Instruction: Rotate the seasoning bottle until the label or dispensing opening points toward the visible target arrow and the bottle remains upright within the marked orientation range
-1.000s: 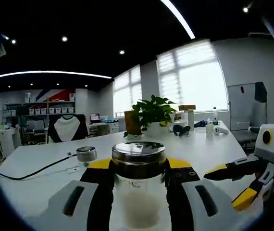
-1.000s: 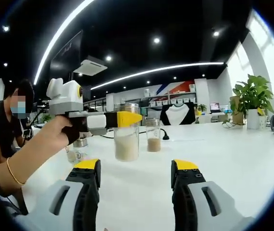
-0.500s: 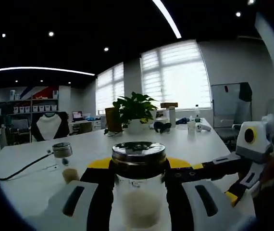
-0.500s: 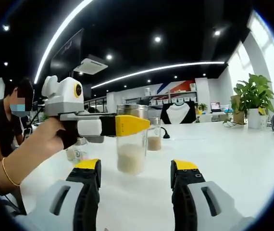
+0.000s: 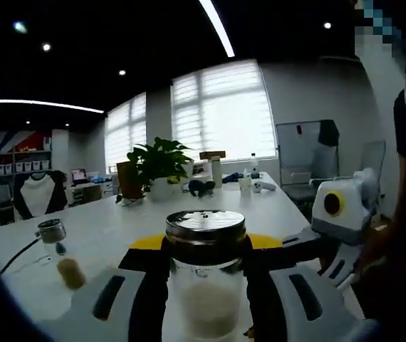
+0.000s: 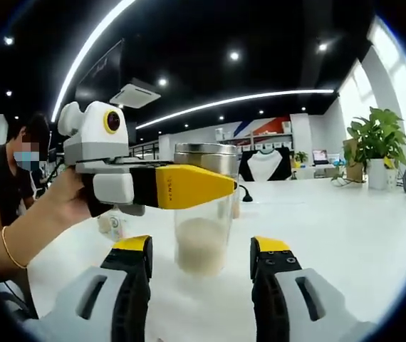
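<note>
A clear seasoning bottle (image 5: 205,285) with a metal lid and white granules stands upright between the jaws of my left gripper (image 5: 205,246), which is shut on it just under the lid. In the right gripper view the same bottle (image 6: 201,239) sits straight ahead, with the left gripper (image 6: 210,187) reaching in from the left, one yellow finger crossing the glass. My right gripper (image 6: 199,260) is open just short of the bottle, its jaws empty. In the left gripper view the right gripper (image 5: 324,246) comes in from the right. I see no label or arrow.
A second bottle (image 5: 59,249) with brown contents stands on the white table (image 6: 345,235) to the left. A potted plant (image 5: 157,160) and small items sit at the far end. A seated person (image 6: 7,185) is at the left, and a hand (image 6: 68,206) holds the left gripper.
The left gripper has swung to the right with the bottle, so the room slides left in its view. In the right gripper view the bottle and left gripper have come closer and look larger.
</note>
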The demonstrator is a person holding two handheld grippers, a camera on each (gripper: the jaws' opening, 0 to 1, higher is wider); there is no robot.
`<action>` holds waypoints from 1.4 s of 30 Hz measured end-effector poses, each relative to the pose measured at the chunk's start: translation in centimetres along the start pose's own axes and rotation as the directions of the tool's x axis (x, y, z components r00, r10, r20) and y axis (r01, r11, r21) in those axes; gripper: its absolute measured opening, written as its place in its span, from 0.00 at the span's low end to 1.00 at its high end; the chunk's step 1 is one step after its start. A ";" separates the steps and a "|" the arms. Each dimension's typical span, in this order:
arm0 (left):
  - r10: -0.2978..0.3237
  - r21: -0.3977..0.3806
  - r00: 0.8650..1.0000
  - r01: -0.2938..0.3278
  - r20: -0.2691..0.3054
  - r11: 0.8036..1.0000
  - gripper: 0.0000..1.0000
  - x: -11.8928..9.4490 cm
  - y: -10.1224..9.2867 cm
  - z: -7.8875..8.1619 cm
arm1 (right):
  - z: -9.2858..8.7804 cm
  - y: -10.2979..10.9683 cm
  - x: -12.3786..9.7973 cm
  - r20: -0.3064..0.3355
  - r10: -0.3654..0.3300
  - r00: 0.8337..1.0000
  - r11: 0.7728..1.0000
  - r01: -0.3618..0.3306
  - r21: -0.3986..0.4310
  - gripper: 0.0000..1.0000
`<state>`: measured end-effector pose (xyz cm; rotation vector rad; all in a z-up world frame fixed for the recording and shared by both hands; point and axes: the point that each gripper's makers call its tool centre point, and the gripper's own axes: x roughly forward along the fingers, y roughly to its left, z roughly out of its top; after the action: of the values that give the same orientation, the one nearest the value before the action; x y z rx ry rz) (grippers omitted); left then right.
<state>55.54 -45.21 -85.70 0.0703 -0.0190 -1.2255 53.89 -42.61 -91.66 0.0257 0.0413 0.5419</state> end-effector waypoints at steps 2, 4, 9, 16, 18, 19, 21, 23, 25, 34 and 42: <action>-0.032 -0.017 0.999 0.033 0.023 0.999 0.43 -0.1 -0.6 0.3 | 0.1 0.1 -0.1 0.008 0.002 1.000 1.000 -0.002 -0.005 0.48; -0.058 -0.021 0.998 0.059 0.031 0.998 0.43 -0.1 -1.2 0.5 | 0.3 0.2 -0.1 0.013 0.006 1.000 1.000 -0.006 -0.008 0.46; -0.113 -0.016 0.993 0.114 0.041 0.993 0.43 -0.2 -2.3 0.9 | 0.4 0.4 -0.1 0.016 0.012 1.000 1.000 -0.012 -0.010 0.44; -0.193 -0.036 0.980 0.195 0.045 0.980 0.43 -0.6 -3.3 1.7 | 0.8 0.5 -0.3 0.023 0.017 1.000 1.000 -0.017 -0.008 0.44; -0.202 -0.030 0.979 0.203 0.034 0.979 0.43 -0.5 -3.3 1.6 | 0.9 0.6 -0.3 0.023 0.020 1.000 1.000 -0.019 -0.016 0.44; -0.207 -0.026 0.978 0.208 0.030 0.978 0.43 -0.5 -3.4 1.6 | 0.9 0.7 -0.3 0.023 0.022 0.999 1.000 -0.022 -0.021 0.43; -0.219 -0.027 0.975 0.220 0.027 0.975 0.43 -0.5 -3.6 1.5 | 0.9 1.0 -0.3 0.025 0.038 0.999 0.999 -0.037 -0.022 0.39; -0.223 -0.029 0.974 0.224 0.026 0.974 0.43 -0.5 -3.3 1.5 | 0.9 1.2 -0.3 0.032 0.048 0.998 0.999 -0.047 -0.028 0.38; -0.228 -0.029 0.973 0.229 0.025 0.973 0.43 -0.7 -3.3 1.5 | 0.9 1.2 -0.4 0.035 0.048 0.998 0.998 -0.047 -0.031 0.38; -0.171 0.025 0.981 0.173 -0.090 0.985 0.43 -0.4 -3.3 0.2 | 0.0 0.4 -0.4 -0.011 -0.003 1.000 0.991 0.002 -0.132 0.37; -0.084 -0.007 0.989 0.083 -0.120 0.996 0.43 0.2 -2.8 -0.6 | -0.8 -0.3 -0.6 0.008 -0.063 0.998 0.996 0.063 -0.070 0.37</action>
<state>53.07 -46.33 -86.44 0.1441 0.0911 -1.3031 53.48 -43.19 -92.41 -0.0429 0.0175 0.4800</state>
